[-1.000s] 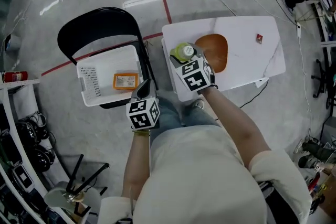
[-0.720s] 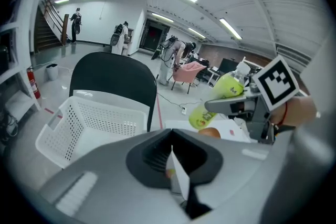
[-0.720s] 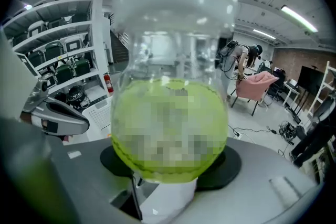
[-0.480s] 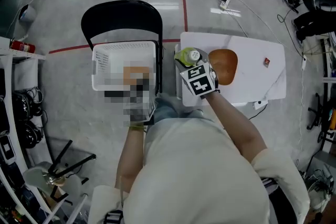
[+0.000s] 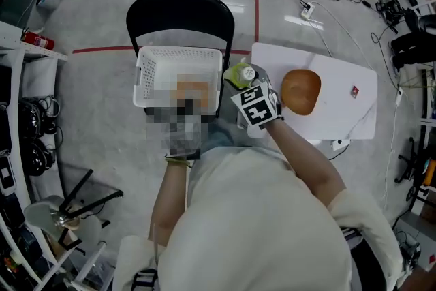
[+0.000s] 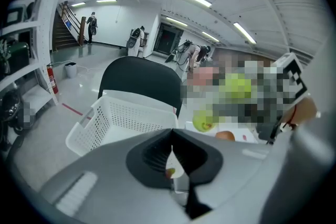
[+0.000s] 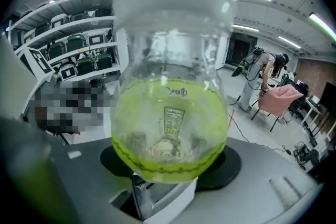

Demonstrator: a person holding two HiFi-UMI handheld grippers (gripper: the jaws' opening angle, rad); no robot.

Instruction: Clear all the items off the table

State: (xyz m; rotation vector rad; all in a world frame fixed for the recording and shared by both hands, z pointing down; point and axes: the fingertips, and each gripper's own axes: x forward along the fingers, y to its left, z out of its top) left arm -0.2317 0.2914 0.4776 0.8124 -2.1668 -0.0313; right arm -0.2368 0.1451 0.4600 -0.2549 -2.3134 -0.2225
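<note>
At far left a white basket (image 5: pixel 144 71) sits on the seat of a black chair (image 5: pixel 178 10). My left gripper (image 6: pixel 171 153) hangs at the basket's near side, its jaws pressed together with nothing between them. Just right of the basket's rim, my right gripper (image 5: pixel 248 86) clamps the green bottle (image 5: pixel 240 73), at the left edge of the white table (image 5: pixel 334 120). Further right on the table lie a brown oval item (image 5: pixel 301 90) and a small red piece (image 5: pixel 354 91).
</note>
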